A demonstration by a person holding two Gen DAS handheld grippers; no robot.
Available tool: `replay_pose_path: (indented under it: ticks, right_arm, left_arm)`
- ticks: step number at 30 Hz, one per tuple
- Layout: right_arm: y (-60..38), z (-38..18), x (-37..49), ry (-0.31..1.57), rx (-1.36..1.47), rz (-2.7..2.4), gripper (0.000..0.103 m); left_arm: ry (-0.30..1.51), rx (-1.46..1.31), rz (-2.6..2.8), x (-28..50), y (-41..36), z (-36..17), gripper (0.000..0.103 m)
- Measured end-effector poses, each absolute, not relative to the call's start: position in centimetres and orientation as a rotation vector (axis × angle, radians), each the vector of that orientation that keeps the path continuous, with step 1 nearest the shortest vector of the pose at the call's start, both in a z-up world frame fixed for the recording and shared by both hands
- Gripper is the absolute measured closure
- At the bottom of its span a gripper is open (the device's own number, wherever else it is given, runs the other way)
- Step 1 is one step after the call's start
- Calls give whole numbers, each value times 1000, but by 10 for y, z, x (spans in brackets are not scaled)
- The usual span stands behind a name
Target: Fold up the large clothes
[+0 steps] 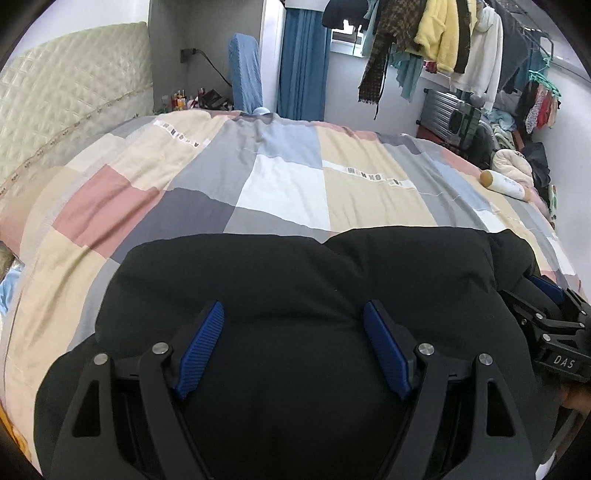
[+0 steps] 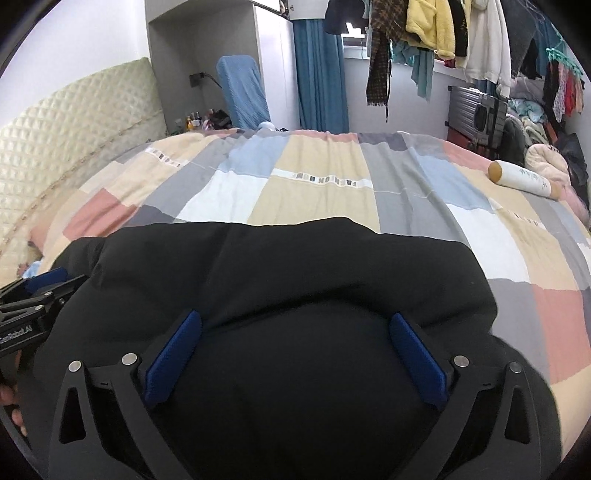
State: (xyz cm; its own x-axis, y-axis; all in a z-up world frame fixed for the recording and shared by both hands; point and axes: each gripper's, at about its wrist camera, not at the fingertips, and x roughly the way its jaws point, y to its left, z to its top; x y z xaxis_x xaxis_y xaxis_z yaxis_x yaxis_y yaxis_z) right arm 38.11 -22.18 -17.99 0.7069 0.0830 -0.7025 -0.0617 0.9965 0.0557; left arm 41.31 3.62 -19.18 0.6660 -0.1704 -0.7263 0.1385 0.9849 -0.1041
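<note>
A large black padded garment (image 1: 295, 273) lies in a folded bundle on the near part of the bed, also seen in the right wrist view (image 2: 280, 266). My left gripper (image 1: 293, 314) is open, its blue pads spread wide just over the garment's near left part. My right gripper (image 2: 295, 325) is open too, pads spread over the garment's near right part. Neither holds cloth. The right gripper shows at the right edge of the left wrist view (image 1: 550, 321). The left gripper shows at the left edge of the right wrist view (image 2: 37, 295).
A patchwork duvet (image 1: 280, 184) covers the bed. A white cylinder bottle (image 2: 524, 181) lies at the far right of the bed. A quilted headboard (image 1: 66, 96) stands left. Hanging clothes (image 2: 436, 29), a suitcase (image 2: 476, 110) and a blue-covered chair (image 2: 243, 92) stand beyond.
</note>
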Motion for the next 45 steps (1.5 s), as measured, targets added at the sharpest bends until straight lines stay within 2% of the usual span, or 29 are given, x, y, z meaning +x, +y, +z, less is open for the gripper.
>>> replay_pose_path:
  ticks: [6,19,29,34,45]
  right_arm:
    - [-222,-184,381,783,18,81,0]
    - [-271,-179,346,736,17,28,1]
    - [-277,-192,348,742,38,-2,1]
    - [-284,-166,328,707,81,2,1]
    - [-264,-38,240,542,115,97,0]
  left_arm:
    - [826,-25,-172,409,47,-193,25]
    - [833,-149,-109,388,130,-213,23]
    - [841,-124,-105,386,122,-212,21]
    - [826,-160,-140,367,124,-183,18]
    - [666,-142,-225,278,106,-55,12]
